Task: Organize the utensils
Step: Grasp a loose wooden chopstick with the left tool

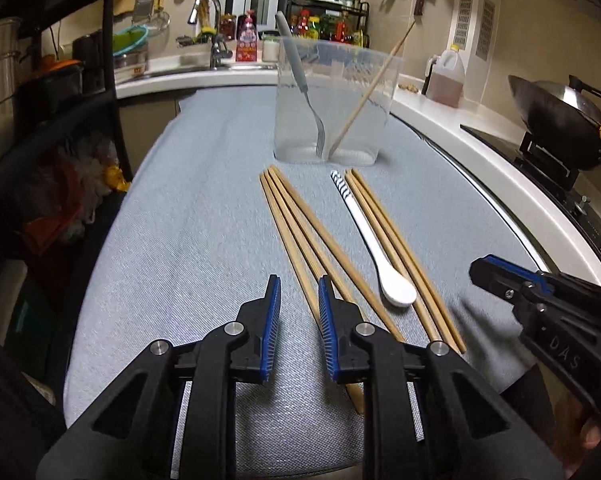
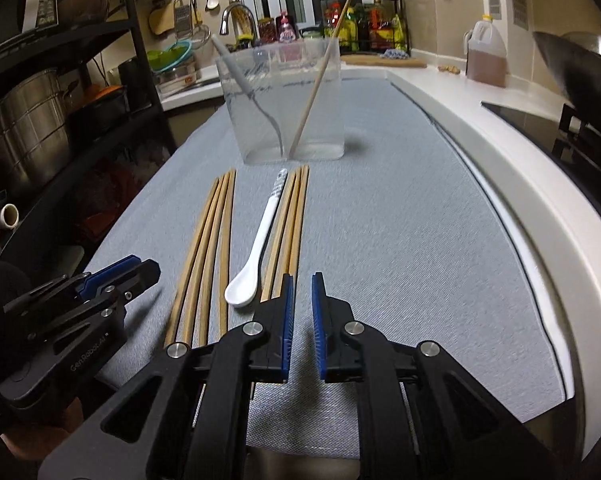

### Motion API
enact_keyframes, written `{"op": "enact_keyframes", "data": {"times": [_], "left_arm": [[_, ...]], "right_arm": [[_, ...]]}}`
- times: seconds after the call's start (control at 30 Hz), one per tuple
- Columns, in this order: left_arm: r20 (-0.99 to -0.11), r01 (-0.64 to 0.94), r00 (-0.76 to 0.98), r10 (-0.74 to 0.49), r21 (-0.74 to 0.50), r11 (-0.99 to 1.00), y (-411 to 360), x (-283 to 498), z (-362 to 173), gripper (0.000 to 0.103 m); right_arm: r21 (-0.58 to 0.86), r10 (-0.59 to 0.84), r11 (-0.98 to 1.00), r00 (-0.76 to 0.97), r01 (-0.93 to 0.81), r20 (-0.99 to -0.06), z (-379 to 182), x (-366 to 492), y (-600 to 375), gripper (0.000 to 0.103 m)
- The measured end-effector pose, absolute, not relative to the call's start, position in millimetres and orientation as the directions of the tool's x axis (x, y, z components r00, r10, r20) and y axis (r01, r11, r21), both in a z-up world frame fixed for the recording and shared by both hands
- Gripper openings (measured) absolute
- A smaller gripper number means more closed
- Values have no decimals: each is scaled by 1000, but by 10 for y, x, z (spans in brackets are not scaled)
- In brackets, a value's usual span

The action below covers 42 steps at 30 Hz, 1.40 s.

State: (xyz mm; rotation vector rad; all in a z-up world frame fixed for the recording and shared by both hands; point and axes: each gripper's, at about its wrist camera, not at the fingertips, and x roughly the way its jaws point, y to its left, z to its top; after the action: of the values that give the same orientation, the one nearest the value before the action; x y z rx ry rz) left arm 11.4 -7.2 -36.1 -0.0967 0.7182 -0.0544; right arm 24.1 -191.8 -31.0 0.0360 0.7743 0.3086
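left claw: your left gripper [image 1: 299,296] sits lower centre of its view, jaws narrow, nothing pinched; a small gap shows between the pads.
right claw: your right gripper [image 2: 302,292] is lower centre of its view, jaws nearly closed, a thin gap left, nothing between them.
left sticks: bundle [image 1: 296,236] lies just right of your left claw's gap; the right finger hides its near ends.
right sticks: bundle [image 2: 288,224] lies just left of your right claw's gap; its near ends run under the left finger.
axis: both bundles run long, from the claws up toward the bin [image 1: 334,96] at top centre.
spoon [image 1: 374,248]: lies between the bundles, bowl toward you.
nearer: each hand has its own bundle; judged next, you open and shift sideways onto it.
bin holds: a fork [image 1: 304,88] and one stick [image 1: 370,92].
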Motion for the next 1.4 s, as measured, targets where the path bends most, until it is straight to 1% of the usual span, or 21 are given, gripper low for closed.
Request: {"op": "enact_keyframes", "data": {"times": [0.3, 0.4, 0.5, 0.57, 0.6, 0.63, 0.67, 0.7, 0.77, 0.9, 1.07, 1.1, 1.17, 1.2, 1.23, 1.33, 1.4], "left_arm": [[-697, 48, 708, -115, -115, 992, -160, 138, -488, 20], [-720, 42, 686, -105, -104, 994, -172, 162, -539, 20], [-721, 40, 687, -86, -80, 996, -180, 162, -535, 20], [-723, 30, 688, -63, -58, 998, -180, 164, -538, 17], [-723, 23, 689, -52, -51, 998, -174, 166, -543, 14], [-724, 12, 688, -41, -45, 999, -154, 172, -544, 12], [-725, 2, 688, -30, -38, 999, -137, 176, -542, 11], [-725, -5, 688, -20, -33, 999, -123, 179, -539, 11], [-726, -20, 687, -6, -27, 999, -87, 185, -539, 11], [-728, -36, 685, -4, -40, 999, -15, 200, -537, 11], [-728, -30, 685, -18, -53, 998, -1, 219, -549, 11], [-728, -28, 685, -18, -51, 998, -3, 221, -552, 11], [-727, -18, 686, -17, -40, 999, -19, 238, -555, 11], [-727, -18, 686, -18, -42, 999, -19, 243, -555, 9], [-728, -24, 686, -14, -42, 999, -7, 250, -555, 7], [-729, -43, 685, -7, -50, 998, 51, 254, -553, 7], [-729, -49, 684, -12, -61, 997, 84, 250, -552, 7]], "right_arm": [[134, 292, 947, 607, -292, -739, -505, 313, -1785, 11], [126, 273, 953, 603, -275, -749, -543, 325, -1803, 13], [122, 270, 954, 606, -274, -748, -538, 322, -1812, 13], [109, 262, 955, 607, -278, -750, -536, 310, -1795, 13], [107, 262, 954, 607, -279, -751, -537, 306, -1796, 13], [106, 262, 954, 605, -281, -752, -536, 307, -1794, 9], [108, 265, 953, 603, -284, -752, -535, 308, -1794, 8], [106, 265, 952, 605, -286, -751, -531, 311, -1802, 1], [90, 241, 960, 621, -265, -746, -514, 307, -1836, 0], [96, 200, 976, 638, -194, -743, -505, 360, -2025, 0], [93, 174, 983, 638, -159, -750, -516, 442, -2186, 1], [97, 175, 983, 637, -156, -751, -519, 455, -2205, 5], [128, 199, 979, 615, -158, -763, -562, 490, -2234, 5], [139, 209, 977, 606, -161, -768, -578, 494, -2236, 5], [142, 212, 977, 611, -160, -763, -573, 486, -2239, 6], [141, 219, 975, 615, -173, -758, -575, 461, -2227, 7], [172, 239, 971, 617, -167, -750, -559, 452, -2253, 7]]}}
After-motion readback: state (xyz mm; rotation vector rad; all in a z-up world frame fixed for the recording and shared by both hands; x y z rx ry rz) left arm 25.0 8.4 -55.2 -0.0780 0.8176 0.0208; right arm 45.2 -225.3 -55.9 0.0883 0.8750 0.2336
